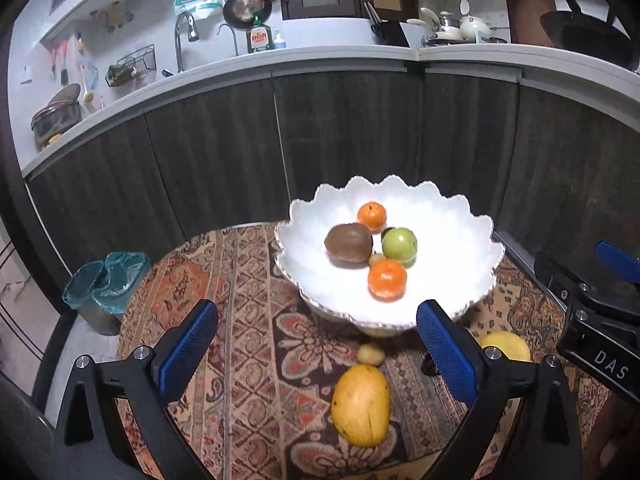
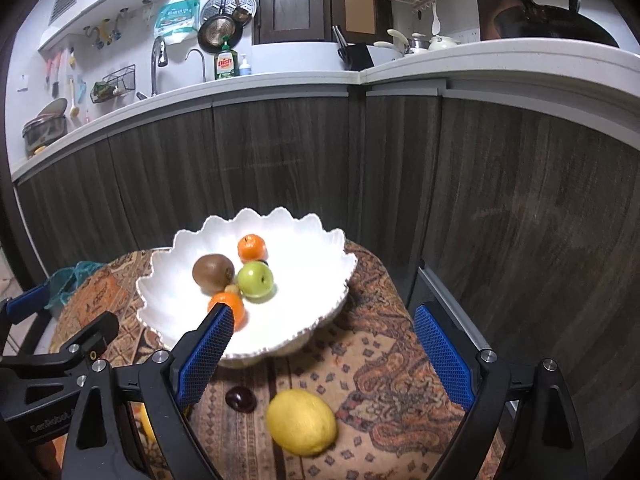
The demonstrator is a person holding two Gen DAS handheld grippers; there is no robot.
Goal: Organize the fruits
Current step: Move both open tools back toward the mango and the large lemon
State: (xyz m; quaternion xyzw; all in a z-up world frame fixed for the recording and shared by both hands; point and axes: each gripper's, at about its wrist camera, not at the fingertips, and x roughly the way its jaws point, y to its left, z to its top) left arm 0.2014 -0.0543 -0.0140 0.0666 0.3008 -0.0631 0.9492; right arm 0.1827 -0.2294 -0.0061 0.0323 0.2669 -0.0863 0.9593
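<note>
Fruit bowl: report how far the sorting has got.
Done: the white bowl holds a kiwi, a green apple and two oranges. In hand: nothing; both tongs open. Left: mango, lemon, dark plum, all on the tablecloth.

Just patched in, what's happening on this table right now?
Fruit is being gathered into the white scalloped bowl. It already holds a kiwi, a green apple and two oranges. Both tongs are open and holding nothing. The left tongs hover over a mango on the patterned cloth, with a small yellowish fruit just beyond it. The right tongs hover over a lemon, next to a dark fruit.
</note>
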